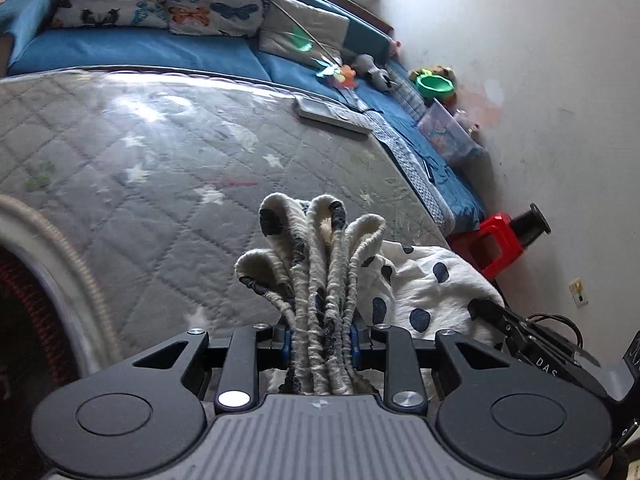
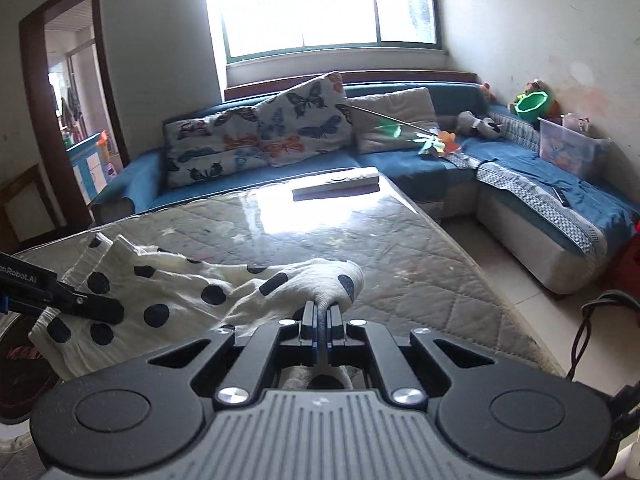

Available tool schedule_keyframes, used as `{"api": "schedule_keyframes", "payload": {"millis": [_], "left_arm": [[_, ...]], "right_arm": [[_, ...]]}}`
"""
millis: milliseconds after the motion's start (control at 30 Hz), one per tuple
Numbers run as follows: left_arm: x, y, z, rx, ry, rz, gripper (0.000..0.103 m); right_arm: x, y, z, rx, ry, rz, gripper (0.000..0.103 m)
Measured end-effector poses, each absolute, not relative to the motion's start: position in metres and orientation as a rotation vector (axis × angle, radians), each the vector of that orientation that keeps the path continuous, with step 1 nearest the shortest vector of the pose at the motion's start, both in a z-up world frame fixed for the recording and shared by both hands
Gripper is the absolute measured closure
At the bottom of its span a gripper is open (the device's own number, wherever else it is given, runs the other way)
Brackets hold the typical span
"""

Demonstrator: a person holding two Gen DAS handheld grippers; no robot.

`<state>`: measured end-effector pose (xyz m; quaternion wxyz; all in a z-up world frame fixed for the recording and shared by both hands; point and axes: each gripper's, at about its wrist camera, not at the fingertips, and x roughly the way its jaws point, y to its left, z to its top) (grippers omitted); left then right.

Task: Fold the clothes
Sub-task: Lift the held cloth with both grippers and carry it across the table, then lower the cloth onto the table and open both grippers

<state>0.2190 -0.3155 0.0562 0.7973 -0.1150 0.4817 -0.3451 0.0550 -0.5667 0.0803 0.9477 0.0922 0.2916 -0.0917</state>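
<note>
While both grippers carry it over the near part of the quilted table (image 2: 400, 240): one white dotted garment (image 2: 168, 292). Left gripper (image 1: 322, 336) clamped on a thick gathered bunch; right gripper (image 2: 321, 320) pinched on a thin edge. Advised handling: equal height, cloth kept taut, then lay flat, clear of the far remote (image 2: 336, 186).

Blue corner sofa (image 2: 420, 164) under bright window (image 2: 320, 4), white walls (image 1: 520, 40).
</note>
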Motion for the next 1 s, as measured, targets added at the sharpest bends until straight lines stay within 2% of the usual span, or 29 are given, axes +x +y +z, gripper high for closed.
{"api": "schedule_keyframes", "payload": {"millis": [467,633,833,1000], "left_arm": [[0.230,-0.359,0.032,-0.207,1.080,-0.770,0.074],[0.231,-0.356,0.027,-0.188,1.084,-0.743,0.067],[0.226,-0.352,0.032,-0.161,1.060,-0.728,0.056],[0.221,-0.344,0.040,-0.150,1.042,-0.709,0.041]], "right_arm": [[0.069,-0.601,0.061,0.179,0.636,-0.340,0.100],[0.073,-0.602,0.047,0.185,0.673,-0.367,0.099],[0.069,-0.599,0.051,0.197,0.666,-0.380,0.092],[0.063,-0.591,0.058,0.186,0.648,-0.376,0.073]]}}
